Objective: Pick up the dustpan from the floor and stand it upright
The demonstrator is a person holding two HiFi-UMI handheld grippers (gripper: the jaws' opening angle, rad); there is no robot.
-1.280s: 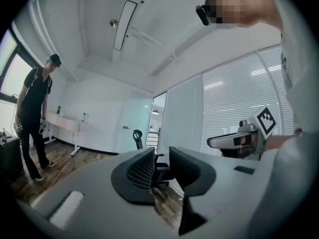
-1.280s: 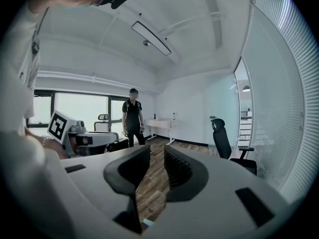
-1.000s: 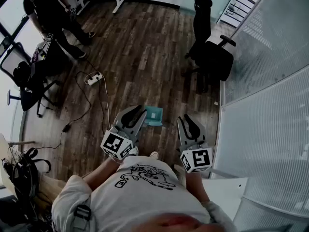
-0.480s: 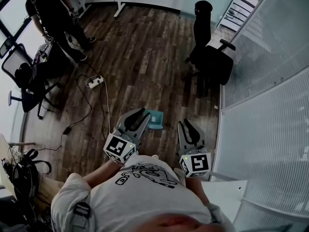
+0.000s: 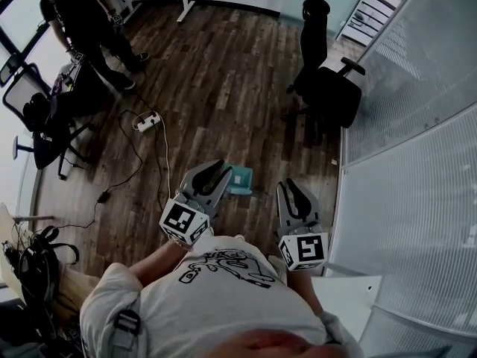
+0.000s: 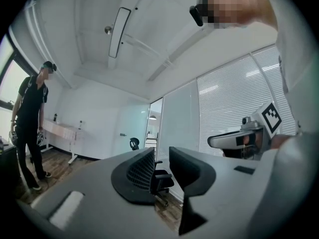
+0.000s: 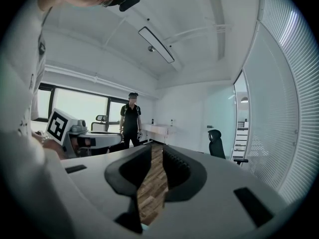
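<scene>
Left gripper fingers stood apart with nothing between them. Right gripper fingers were closing on empty air, only floor planks showing through the gap. Dustpan lay on the wood floor just ahead of the person, between the two grippers and partly hidden behind the left one. Teal, small, squarish, probably thin moulded plastic: light, stiff, smooth (might slip under hard fingers). Handle not visible; handle or a rim looked the likely hold. Floor was dark matte plank.

The left gripper hides much of the teal dustpan, whose handle, perhaps beneath it, cannot be made out.
</scene>
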